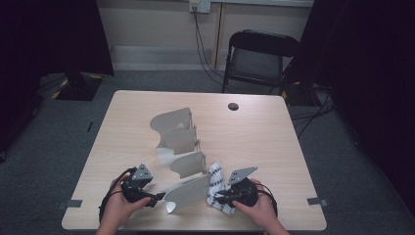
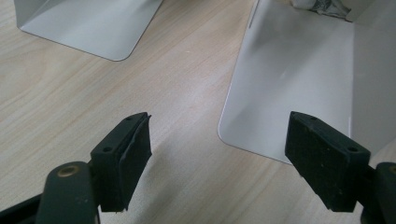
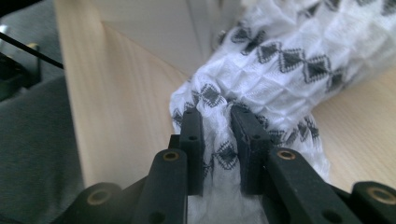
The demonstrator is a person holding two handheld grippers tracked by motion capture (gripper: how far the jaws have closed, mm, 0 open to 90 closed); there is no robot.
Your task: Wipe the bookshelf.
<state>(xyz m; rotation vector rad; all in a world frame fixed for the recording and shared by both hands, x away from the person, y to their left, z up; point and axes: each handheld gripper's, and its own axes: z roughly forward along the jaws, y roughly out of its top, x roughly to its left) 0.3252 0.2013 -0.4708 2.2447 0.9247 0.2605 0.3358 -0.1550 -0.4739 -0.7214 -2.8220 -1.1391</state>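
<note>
A grey metal divider rack [image 1: 181, 147] with several curved plates stands in the middle of the wooden table [image 1: 254, 127]. My left gripper [image 1: 155, 198] is open at the front left, its jaws wide apart just short of the nearest plate [image 2: 289, 84]. A white cloth [image 1: 216, 188] with black diamond marks lies crumpled at the rack's near right end. My right gripper [image 1: 219, 197] is shut on a fold of that cloth [image 3: 280, 79], the fabric pinched between its pads [image 3: 217, 140].
A black folding chair [image 1: 259, 58] stands beyond the table's far edge. A small dark round hole [image 1: 233, 106] sits near the table's far right. Another rack plate [image 2: 88, 25] lies at the top left of the left gripper view.
</note>
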